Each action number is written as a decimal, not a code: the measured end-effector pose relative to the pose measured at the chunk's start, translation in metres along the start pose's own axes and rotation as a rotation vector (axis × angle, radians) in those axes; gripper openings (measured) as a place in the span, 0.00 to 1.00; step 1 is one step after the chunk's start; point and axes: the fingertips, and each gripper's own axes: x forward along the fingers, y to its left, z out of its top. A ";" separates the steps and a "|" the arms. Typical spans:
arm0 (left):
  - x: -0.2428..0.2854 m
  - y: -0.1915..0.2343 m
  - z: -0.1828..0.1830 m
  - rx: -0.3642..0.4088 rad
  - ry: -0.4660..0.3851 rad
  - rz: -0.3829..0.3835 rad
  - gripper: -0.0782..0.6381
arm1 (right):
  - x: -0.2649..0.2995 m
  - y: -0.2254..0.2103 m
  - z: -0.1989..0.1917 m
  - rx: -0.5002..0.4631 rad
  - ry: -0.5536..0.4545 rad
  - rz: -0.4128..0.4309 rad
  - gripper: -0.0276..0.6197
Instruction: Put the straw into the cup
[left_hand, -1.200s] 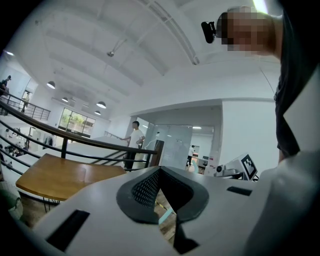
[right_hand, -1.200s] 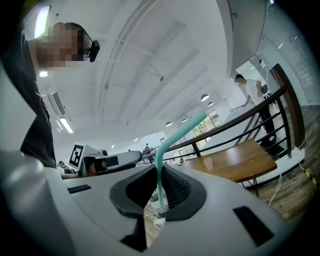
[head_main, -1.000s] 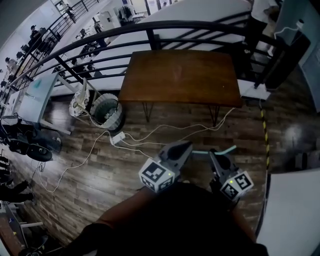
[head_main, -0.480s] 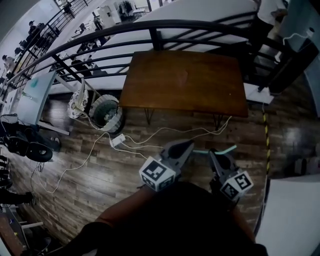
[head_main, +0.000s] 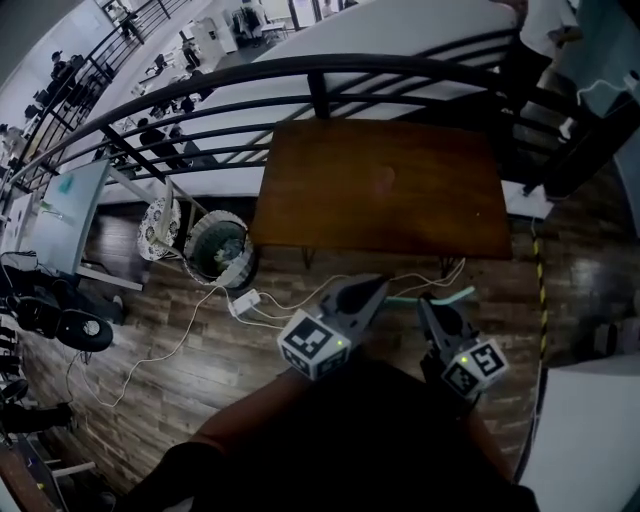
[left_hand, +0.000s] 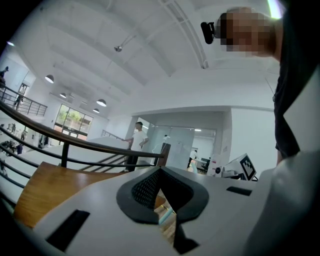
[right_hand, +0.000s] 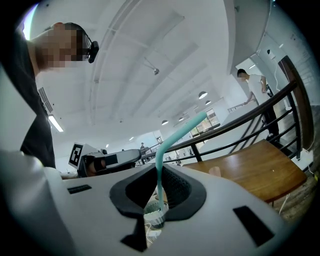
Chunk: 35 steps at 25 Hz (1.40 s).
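In the head view a teal bent straw (head_main: 448, 295) lies crosswise over the wooden floor, with my right gripper (head_main: 430, 306) shut on it. In the right gripper view the straw (right_hand: 165, 150) rises between the shut jaws and bends right. My left gripper (head_main: 374, 291) is beside it with its jaws together and nothing seen between them; a bit of teal straw (left_hand: 165, 216) shows behind them. A small pale cup (head_main: 386, 180) stands on the brown table (head_main: 440, 215) ahead, well beyond both grippers. It appears again as the cup (right_hand: 215, 171) in the right gripper view.
A dark railing (head_main: 300, 75) curves behind the table. A round waste basket (head_main: 222, 250) and a white fan-like object (head_main: 157, 222) stand left of it. Cables and a power strip (head_main: 243, 301) lie on the floor. A white surface (head_main: 590, 430) is at the lower right.
The table and railing have slid lower and nearer in the head view. Both grippers keep their pose, and the straw stays in the right one.
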 end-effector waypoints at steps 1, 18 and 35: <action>-0.002 0.011 0.003 0.004 -0.002 0.000 0.12 | 0.012 0.002 0.002 0.000 0.001 0.000 0.10; -0.025 0.109 0.028 0.009 -0.041 0.052 0.12 | 0.118 0.014 0.012 -0.046 -0.001 0.069 0.10; 0.058 0.176 0.034 0.014 -0.042 0.193 0.12 | 0.185 -0.083 0.049 -0.022 0.067 0.203 0.10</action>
